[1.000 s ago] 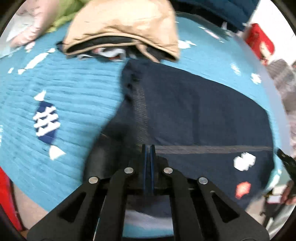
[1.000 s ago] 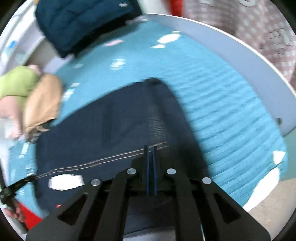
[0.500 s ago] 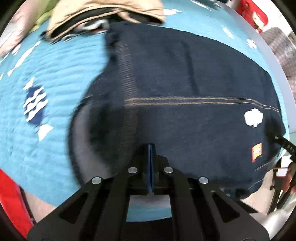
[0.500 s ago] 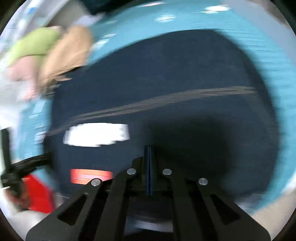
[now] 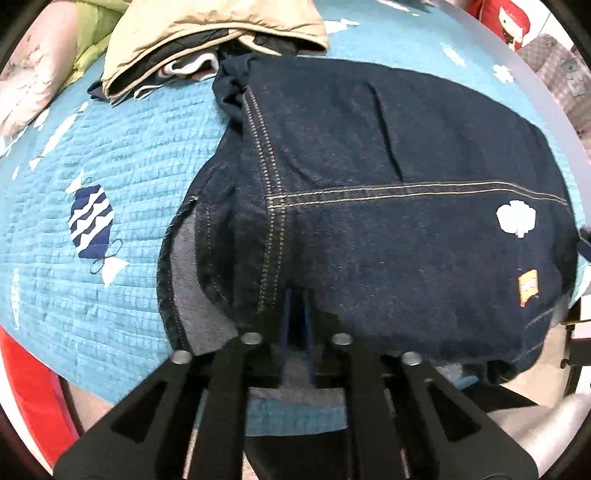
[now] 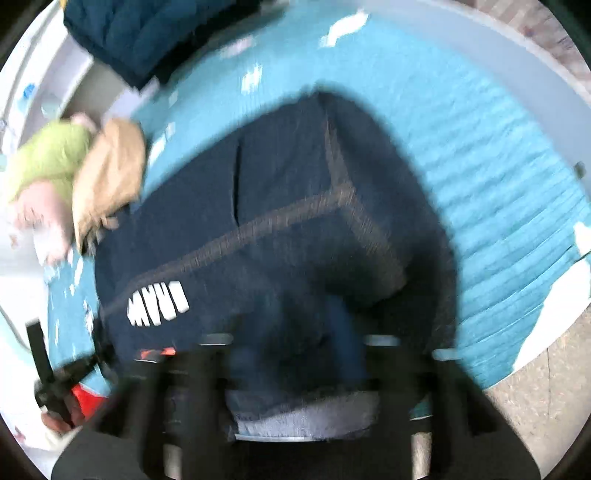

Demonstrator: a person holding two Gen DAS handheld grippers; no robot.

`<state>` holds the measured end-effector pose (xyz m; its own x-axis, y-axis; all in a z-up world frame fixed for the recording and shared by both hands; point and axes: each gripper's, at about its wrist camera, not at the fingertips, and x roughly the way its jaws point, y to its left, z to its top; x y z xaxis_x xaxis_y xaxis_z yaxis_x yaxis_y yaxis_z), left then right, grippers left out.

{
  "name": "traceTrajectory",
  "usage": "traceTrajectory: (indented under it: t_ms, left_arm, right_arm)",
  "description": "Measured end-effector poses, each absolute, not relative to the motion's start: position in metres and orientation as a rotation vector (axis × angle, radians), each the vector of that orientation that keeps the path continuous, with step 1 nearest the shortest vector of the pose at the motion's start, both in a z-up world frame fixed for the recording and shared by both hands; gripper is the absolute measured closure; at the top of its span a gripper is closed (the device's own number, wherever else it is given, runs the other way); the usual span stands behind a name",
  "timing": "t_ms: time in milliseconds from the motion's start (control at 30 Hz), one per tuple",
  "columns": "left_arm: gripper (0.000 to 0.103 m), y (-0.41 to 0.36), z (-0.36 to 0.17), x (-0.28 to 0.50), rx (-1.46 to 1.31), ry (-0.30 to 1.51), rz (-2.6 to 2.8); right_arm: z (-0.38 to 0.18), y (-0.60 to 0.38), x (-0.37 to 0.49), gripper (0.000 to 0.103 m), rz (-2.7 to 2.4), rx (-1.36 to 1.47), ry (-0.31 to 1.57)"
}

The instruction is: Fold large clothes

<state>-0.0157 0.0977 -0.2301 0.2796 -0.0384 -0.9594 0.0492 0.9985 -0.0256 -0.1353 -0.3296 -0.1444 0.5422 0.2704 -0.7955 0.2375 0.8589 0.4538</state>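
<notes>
- Since the earlier frames, the left gripper (image 5: 295, 314) has gone from pads pressed flat together to a slight gap, and the folded denim now spreads farther toward the tan jacket.
- Left gripper: the blue pads stand a little apart at the near hem of the dark denim garment (image 5: 388, 221); grey inner cloth shows in the gap, so the pads appear clamped on the hem.
- Right gripper (image 6: 295, 354): heavy motion blur; whether its jaws are together or apart cannot be told. Denim lies directly over the finger zone.
- Dark denim garment (image 6: 295, 229): folded, lying on the blue quilted bedspread (image 5: 110, 166) at its near edge, with the near hem hanging over that edge.
- Visible on the denim: tan double stitching, a white patch (image 5: 516, 218) and an orange tag (image 5: 529, 287) toward the right side.
- Grey inner face of the denim shows at the near left fold.
- Tan jacket (image 5: 207, 33) lies at the far side of the bedspread, touching the denim's far corner.
- Dark teal quilted bundle (image 6: 155, 33) rests beyond the far edge in the right wrist view.
</notes>
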Motion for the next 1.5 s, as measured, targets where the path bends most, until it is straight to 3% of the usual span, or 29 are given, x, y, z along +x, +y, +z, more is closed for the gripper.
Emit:
traceTrajectory:
  t_ms: [33,233,433,467,533,733,800,1000,1100,1167,1233,1300,1367,1500]
  left_arm:
    - [0.077,0.096,-0.228,-0.018,0.006,1.278,-0.067]
    - [0.055,0.094,-0.211,-0.025,0.034,1.225,-0.085]
    - [0.054,0.092,-0.203,-0.015,0.036,1.207,-0.093]
    - [0.054,0.093,-0.203,-0.014,0.033,1.208,-0.092]
    - [0.054,0.096,-0.207,-0.008,0.020,1.213,-0.092]
    - [0.054,0.094,-0.209,-0.004,0.006,1.223,-0.099]
    - [0.054,0.092,-0.208,-0.002,0.004,1.217,-0.112]
    - [0.054,0.078,-0.204,0.014,-0.024,1.207,-0.136]
    - [0.054,0.069,-0.197,0.029,-0.063,1.206,-0.152]
    - [0.059,0.059,-0.191,0.045,-0.094,1.203,-0.162]
    - [0.073,0.045,-0.181,0.064,-0.104,1.174,-0.189]
    - [0.080,0.026,-0.169,0.089,-0.090,1.140,-0.226]
    - [0.096,0.012,-0.163,0.111,-0.076,1.145,-0.244]
    - [0.099,-0.016,-0.158,0.168,-0.092,1.149,-0.258]
  right_arm:
    - [-0.140,-0.331,-0.133,0.016,-0.003,0.564,0.988]
    - [-0.159,-0.376,-0.120,0.012,-0.123,0.635,1.023]
    - [-0.185,-0.377,-0.116,0.013,-0.062,0.742,1.035]
    - [-0.185,-0.377,-0.118,0.015,-0.042,0.770,1.027]
    - [-0.194,-0.376,-0.120,0.052,0.062,0.944,1.016]
    - [-0.210,-0.389,-0.126,0.057,0.121,1.144,0.994]
    - [-0.212,-0.384,-0.120,0.059,0.079,1.047,1.048]
    - [-0.192,-0.365,-0.111,0.085,-0.013,0.850,1.055]
    - [-0.175,-0.343,-0.106,0.086,-0.053,0.741,1.039]
    - [-0.161,-0.338,-0.106,0.086,-0.012,0.765,0.996]
    - [-0.153,-0.333,-0.099,0.087,0.014,0.776,0.967]
    - [-0.144,-0.326,-0.096,0.087,0.025,0.748,0.955]
    - [-0.138,-0.315,-0.092,0.087,0.037,0.703,0.947]
    - [-0.137,-0.310,-0.093,0.087,0.029,0.709,0.938]
